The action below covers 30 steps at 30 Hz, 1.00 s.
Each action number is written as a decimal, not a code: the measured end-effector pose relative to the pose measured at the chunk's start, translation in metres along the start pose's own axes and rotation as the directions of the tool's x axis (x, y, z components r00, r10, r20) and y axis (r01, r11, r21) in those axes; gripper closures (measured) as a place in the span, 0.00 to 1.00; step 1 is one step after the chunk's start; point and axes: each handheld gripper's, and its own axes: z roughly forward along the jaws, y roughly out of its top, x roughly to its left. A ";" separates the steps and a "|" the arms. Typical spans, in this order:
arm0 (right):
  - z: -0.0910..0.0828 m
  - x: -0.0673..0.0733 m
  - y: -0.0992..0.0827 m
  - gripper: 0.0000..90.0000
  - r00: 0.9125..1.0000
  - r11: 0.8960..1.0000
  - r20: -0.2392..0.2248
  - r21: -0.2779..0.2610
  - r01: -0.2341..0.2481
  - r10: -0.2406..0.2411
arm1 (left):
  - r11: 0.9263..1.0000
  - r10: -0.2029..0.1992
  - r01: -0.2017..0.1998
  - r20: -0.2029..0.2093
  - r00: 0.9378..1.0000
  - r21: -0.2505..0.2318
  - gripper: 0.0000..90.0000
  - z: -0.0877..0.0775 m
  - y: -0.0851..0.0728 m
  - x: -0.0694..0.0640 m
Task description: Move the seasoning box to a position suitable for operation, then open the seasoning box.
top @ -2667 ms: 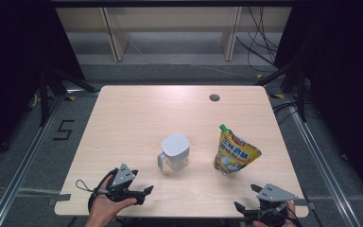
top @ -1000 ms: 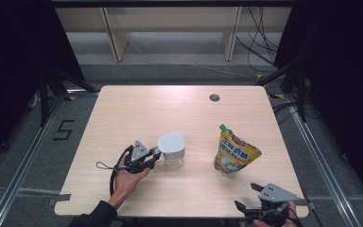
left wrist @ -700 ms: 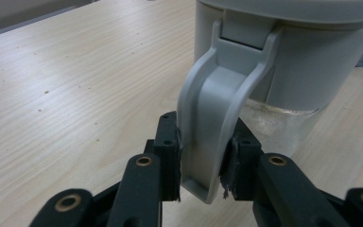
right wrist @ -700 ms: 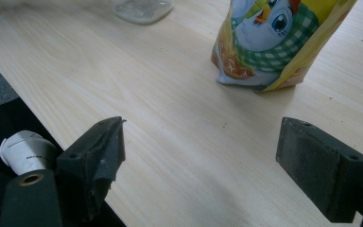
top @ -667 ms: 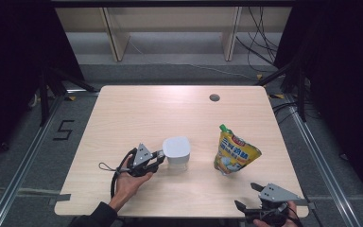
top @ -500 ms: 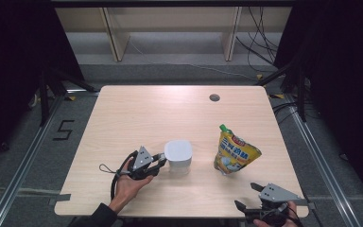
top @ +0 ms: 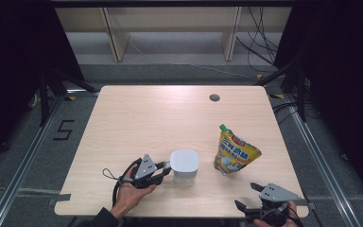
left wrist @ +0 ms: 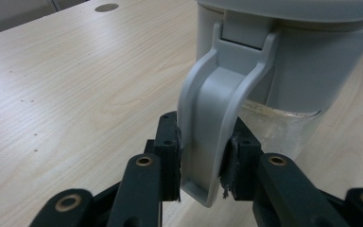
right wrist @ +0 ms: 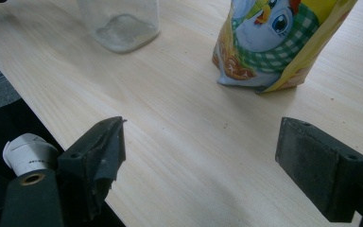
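Observation:
A clear water pitcher (top: 184, 164) with a grey-white lid stands near the front of the wooden table (top: 160, 118). My left gripper (top: 166, 169) comes in from its left and is shut on the pitcher's grey handle (left wrist: 212, 118), both pads pressed against its sides. A yellow spouted pouch (top: 234, 153) with a green cap stands to the pitcher's right. At the front right corner my right gripper (top: 246, 196) is open with nothing between its jaws. In the right gripper view, the right gripper (right wrist: 227, 156) faces the pouch (right wrist: 274, 42) and the pitcher's base (right wrist: 120, 23).
A round cable hole (top: 214, 98) sits in the table's far right part. Wooden shelving (top: 170, 23) stands behind the table. The front table edge (right wrist: 52, 123) runs just under my right gripper. Metal rails run along the floor on both sides.
The left gripper went from the front edge to the pitcher's handle and shut on it. Over the last second it has carried the pitcher right and nearer the front edge. The right gripper has stayed put.

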 end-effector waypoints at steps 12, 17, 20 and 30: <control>0.001 0.001 0.000 0.20 1.000 1.000 -0.009 -0.001 -0.012 0.012 | 1.000 0.021 -0.021 0.042 0.999 -0.001 0.78 -0.004 0.001 -0.022; 0.000 0.000 0.001 0.21 1.000 1.000 0.001 0.001 0.027 -0.027 | 1.000 0.015 -0.016 0.067 0.998 0.011 0.78 -0.003 -0.002 -0.025; 0.000 0.001 0.000 0.21 1.000 1.000 -0.003 0.007 0.000 0.000 | 0.999 -0.036 0.035 0.080 0.996 0.014 0.76 -0.003 -0.003 -0.023; 0.002 0.001 0.001 0.29 1.000 1.000 -0.011 0.016 0.020 -0.019 | 0.995 -0.054 0.050 0.057 0.997 0.082 0.38 -0.012 0.003 -0.030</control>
